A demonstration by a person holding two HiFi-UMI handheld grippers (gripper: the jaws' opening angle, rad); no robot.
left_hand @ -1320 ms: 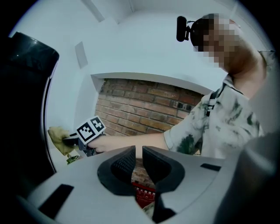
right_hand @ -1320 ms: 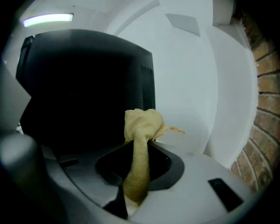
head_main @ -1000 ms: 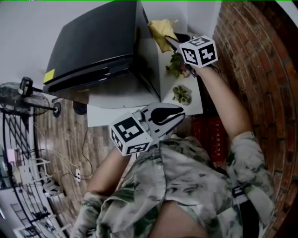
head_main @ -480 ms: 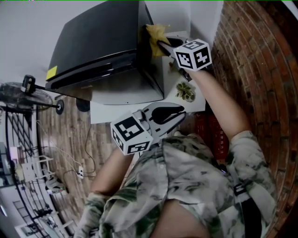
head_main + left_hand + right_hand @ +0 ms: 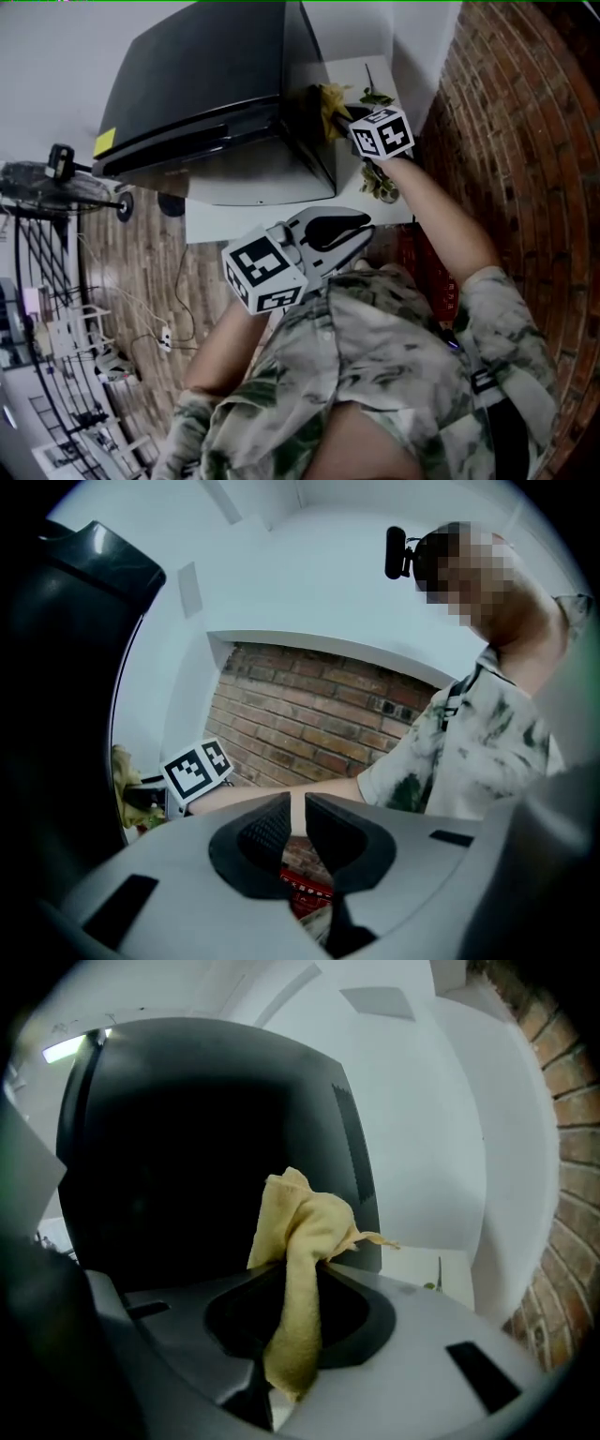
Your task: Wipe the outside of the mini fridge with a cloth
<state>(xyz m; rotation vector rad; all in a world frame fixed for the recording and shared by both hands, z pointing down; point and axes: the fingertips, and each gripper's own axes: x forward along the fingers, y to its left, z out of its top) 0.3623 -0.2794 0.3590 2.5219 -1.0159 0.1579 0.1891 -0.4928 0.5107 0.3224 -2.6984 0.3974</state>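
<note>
Dragging across the dark side wall of the mini fridge (image 5: 197, 84), the yellow cloth (image 5: 330, 101) has come off the white tabletop (image 5: 361, 80) behind the fridge, where it hung clear of the wall a second ago. It met the wall's rear edge and now lies further along it toward the fridge's front. The right tool (image 5: 295, 1274) is clamped on a bunched fold, with a loose tail hanging down between its jaws. From its own view the cloth sits right before the black panel, though actual contact cannot be confirmed. I judge that a wiping stroke on this side is under way, with the fridge's top and door still to do. The left tool (image 5: 298, 803) idles in front of the fridge near the person's chest, its jaws drawn almost together and holding nothing.
</note>
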